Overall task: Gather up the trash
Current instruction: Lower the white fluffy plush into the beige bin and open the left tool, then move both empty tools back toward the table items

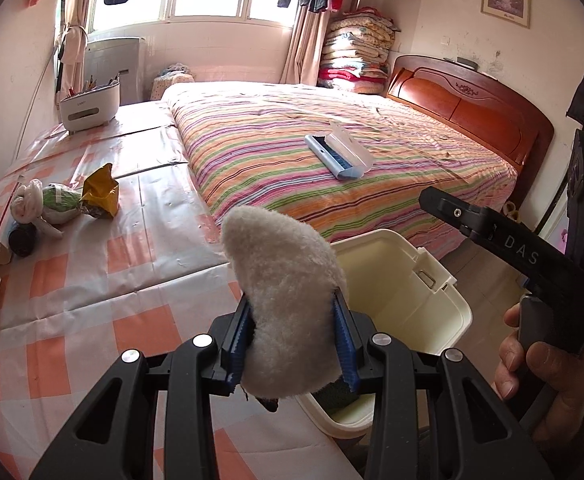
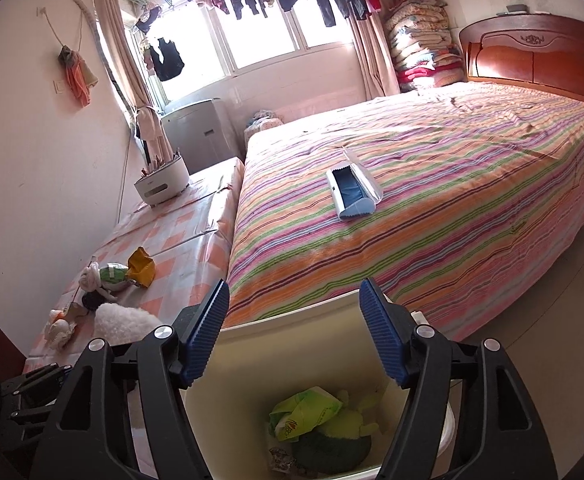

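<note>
My left gripper [image 1: 292,336] is shut on a white fleecy insole [image 1: 284,304], held upright at the edge of the checked table, next to the cream trash bin [image 1: 412,300]. The insole also shows in the right wrist view [image 2: 124,322]. My right gripper [image 2: 294,332] is open and empty, directly above the trash bin [image 2: 252,360], which holds green wrappers [image 2: 304,412] and dark scraps. More trash lies on the table at the left: a yellow wrapper [image 1: 100,192], a green and white bundle [image 1: 58,200] and a white plastic bag [image 1: 28,200].
A striped bed [image 1: 312,160] with a blue and white case [image 1: 340,152] lies beyond the bin. A white holder with pens [image 1: 88,108] stands at the table's far end. The right gripper's body [image 1: 532,264] is at the right.
</note>
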